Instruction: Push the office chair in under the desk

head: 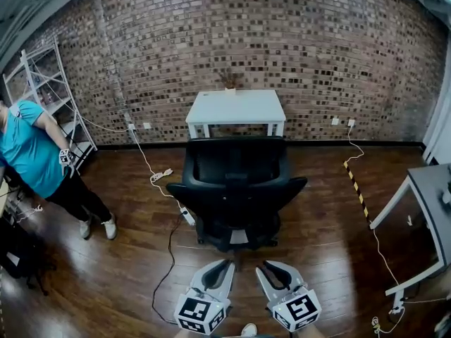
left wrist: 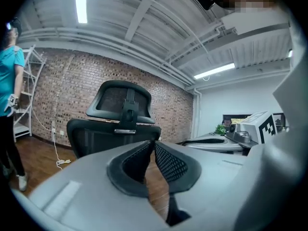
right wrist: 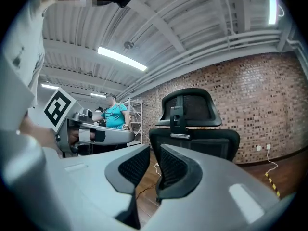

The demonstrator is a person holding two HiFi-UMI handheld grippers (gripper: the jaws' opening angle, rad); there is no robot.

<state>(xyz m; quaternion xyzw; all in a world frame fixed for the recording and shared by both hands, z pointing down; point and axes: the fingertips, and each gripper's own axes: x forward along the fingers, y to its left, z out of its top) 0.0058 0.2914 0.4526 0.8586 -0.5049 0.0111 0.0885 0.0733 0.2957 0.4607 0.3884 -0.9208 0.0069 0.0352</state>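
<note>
A black office chair (head: 236,189) stands on the wooden floor with its back towards me, its seat facing a white desk (head: 236,108) against the brick wall. There is a gap of floor between chair and desk. Both grippers hover low behind the chair, short of its backrest and not touching it. My left gripper (head: 230,263) is shut, tips together and empty (left wrist: 154,143). My right gripper (head: 259,266) is almost closed with only a thin slit between its pads, holding nothing (right wrist: 155,148). Both gripper views look at the chair's backrest and headrest (left wrist: 120,129) (right wrist: 192,138).
A person in a teal shirt (head: 35,153) stands at the left by a white shelf (head: 49,83). A power strip with cables (head: 187,215) lies on the floor left of the chair. A grey table (head: 433,189) is at the right, with striped floor tape (head: 356,185).
</note>
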